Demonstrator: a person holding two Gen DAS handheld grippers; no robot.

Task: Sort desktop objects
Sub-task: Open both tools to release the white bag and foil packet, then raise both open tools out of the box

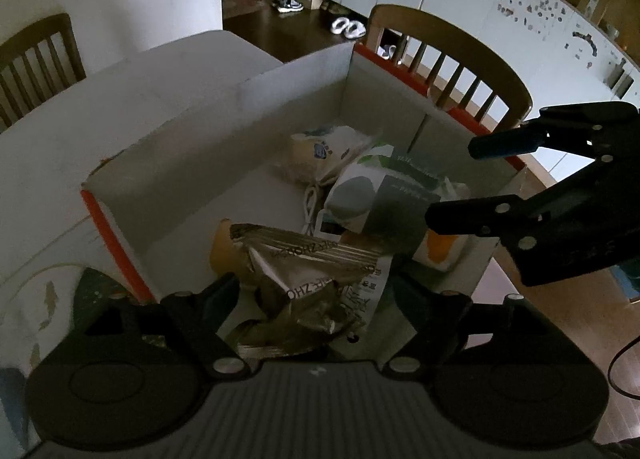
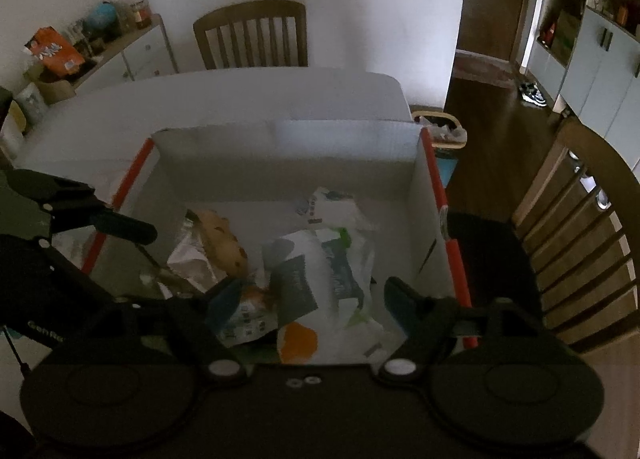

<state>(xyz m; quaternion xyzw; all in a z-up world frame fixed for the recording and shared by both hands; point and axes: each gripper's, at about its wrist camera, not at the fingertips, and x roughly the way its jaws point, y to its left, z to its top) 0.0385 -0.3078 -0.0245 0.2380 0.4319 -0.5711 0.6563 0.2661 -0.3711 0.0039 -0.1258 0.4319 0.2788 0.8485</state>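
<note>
A white cardboard box with orange edges [image 1: 224, 147] [image 2: 344, 147] stands on the table and holds several packets. My left gripper [image 1: 316, 291] is open over the box's near end; a crumpled silver snack packet [image 1: 312, 271] lies between its fingers, loose. My right gripper [image 2: 300, 299] is open above the box, over a white-and-green wet-wipe pack [image 2: 340, 271] [image 1: 384, 195]. A cookie packet [image 2: 222, 239] and a white cloth pouch [image 1: 324, 155] also lie inside. The right gripper shows in the left wrist view [image 1: 452, 183]; the left gripper shows in the right wrist view [image 2: 132, 231].
The box sits on a white table [image 1: 120, 99]. Wooden chairs stand at the far side [image 2: 252, 35] and to the right [image 2: 584, 243]. A sideboard with clutter [image 2: 92, 47] is at back left. A white cable [image 1: 310, 203] lies in the box.
</note>
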